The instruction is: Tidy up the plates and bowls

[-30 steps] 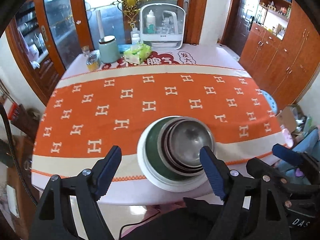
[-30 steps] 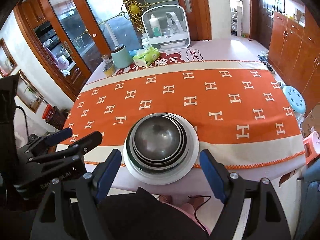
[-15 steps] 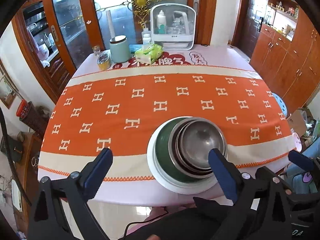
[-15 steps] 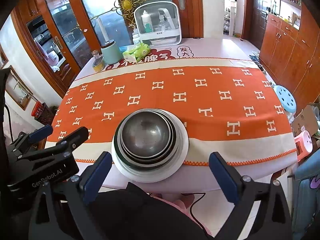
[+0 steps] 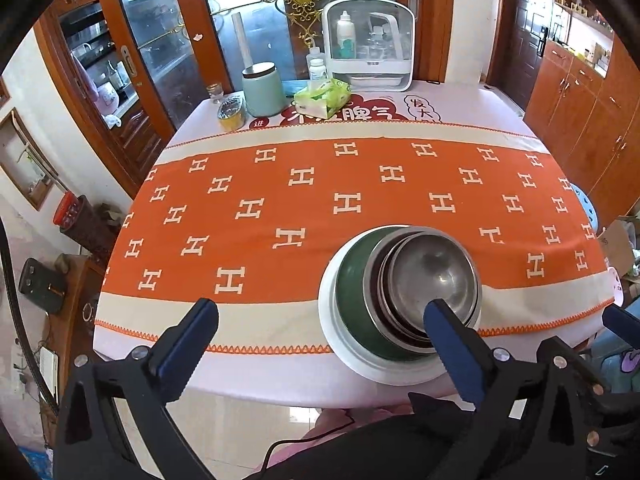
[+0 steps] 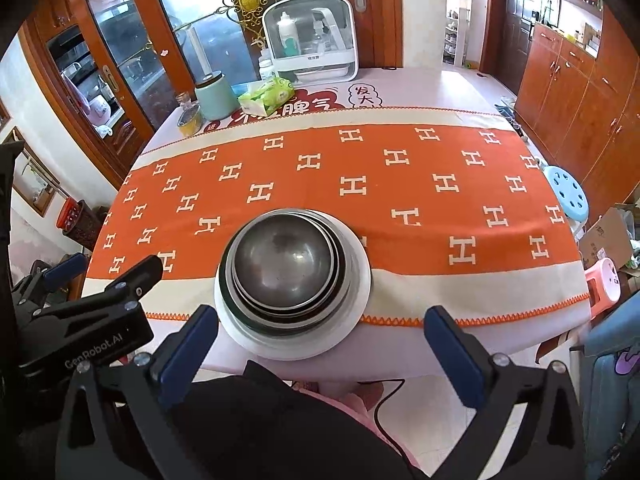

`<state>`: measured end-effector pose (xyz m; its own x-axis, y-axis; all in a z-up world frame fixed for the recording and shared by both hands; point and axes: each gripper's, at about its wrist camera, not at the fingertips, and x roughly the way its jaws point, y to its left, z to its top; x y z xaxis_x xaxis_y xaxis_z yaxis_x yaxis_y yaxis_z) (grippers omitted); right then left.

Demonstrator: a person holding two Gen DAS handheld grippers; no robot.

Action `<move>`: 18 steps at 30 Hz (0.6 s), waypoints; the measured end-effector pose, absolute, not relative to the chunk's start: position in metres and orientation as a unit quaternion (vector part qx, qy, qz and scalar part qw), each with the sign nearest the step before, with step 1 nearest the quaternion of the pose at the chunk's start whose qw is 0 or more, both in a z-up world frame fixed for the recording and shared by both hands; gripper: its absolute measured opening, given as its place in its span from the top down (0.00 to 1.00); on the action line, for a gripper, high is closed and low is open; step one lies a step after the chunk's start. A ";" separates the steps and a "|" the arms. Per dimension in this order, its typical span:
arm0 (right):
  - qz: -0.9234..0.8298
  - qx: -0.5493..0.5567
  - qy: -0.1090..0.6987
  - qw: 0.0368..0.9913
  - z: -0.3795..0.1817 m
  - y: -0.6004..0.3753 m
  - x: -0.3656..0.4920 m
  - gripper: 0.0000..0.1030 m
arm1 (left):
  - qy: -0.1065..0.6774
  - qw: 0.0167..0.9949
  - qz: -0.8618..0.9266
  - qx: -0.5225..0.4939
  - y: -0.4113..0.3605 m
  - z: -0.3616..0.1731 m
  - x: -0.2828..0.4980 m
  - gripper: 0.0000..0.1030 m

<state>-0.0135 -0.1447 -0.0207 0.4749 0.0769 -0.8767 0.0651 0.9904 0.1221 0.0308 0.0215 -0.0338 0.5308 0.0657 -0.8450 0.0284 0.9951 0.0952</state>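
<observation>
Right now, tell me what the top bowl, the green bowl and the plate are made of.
Top bowl: probably stainless steel, brushed grey with bright glints.
Green bowl: glossy dark green outside, enamel or glazed ceramic; cannot tell which.
Plate: smooth plain white, likely ceramic, possibly melamine.

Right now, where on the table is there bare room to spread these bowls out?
The orange cloth lies bare right of the nested stack to the table's right edge, left of it, and behind it up to the cream band. The far end is crowded: mint canister, tissue pack, white cabinet.
</observation>
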 end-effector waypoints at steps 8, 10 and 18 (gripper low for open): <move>0.003 0.072 0.518 0.852 -0.024 -0.148 -0.012 0.00 | 0.482 0.875 0.009 0.051 0.020 -0.033 0.030 0.01; 0.003 0.072 0.518 0.852 -0.024 -0.149 -0.012 0.00 | 0.483 0.874 0.007 0.052 0.019 -0.033 0.031 0.01; 0.000 0.072 0.520 0.851 -0.026 -0.152 -0.010 0.00 | 0.481 0.875 0.005 0.053 0.015 -0.031 0.032 0.01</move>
